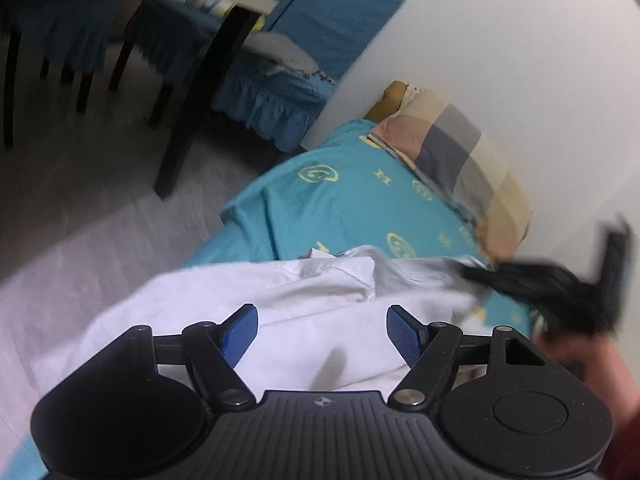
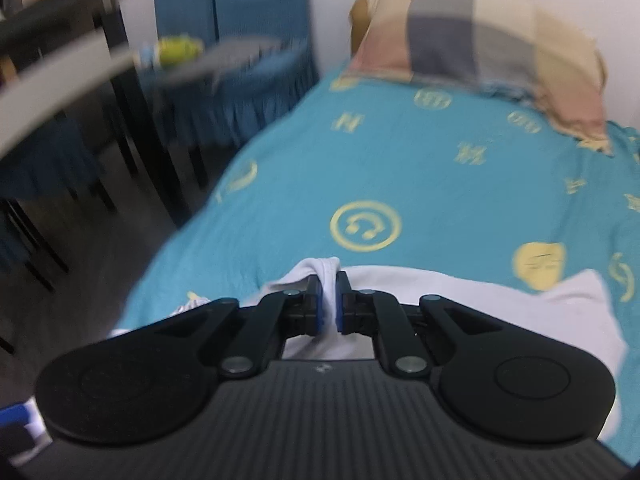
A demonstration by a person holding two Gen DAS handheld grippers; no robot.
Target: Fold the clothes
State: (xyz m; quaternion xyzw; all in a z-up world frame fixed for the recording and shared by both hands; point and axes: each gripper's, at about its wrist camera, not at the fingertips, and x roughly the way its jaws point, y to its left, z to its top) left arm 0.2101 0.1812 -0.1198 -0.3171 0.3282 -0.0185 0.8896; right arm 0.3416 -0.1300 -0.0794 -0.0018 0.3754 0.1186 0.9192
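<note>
A white garment (image 1: 248, 292) lies on a bed with a teal sheet (image 1: 320, 200) printed with yellow symbols. My left gripper (image 1: 322, 328) is open, its blue pads spread just above the white cloth, holding nothing. My right gripper (image 2: 329, 300) is shut on a bunched fold of the white garment (image 2: 460, 292), which pokes up between its blue pads (image 2: 316, 304). The right gripper also shows as a dark blur in the left wrist view (image 1: 560, 284), at the right edge of the garment. The rest of the garment spreads over the teal sheet (image 2: 400, 168) to the right.
A checked pillow (image 1: 452, 152) lies at the head of the bed against a white wall; it also shows in the right wrist view (image 2: 480, 40). A dark-legged table (image 1: 200, 92) and chairs with blue covers (image 1: 280, 92) stand left of the bed on a grey floor.
</note>
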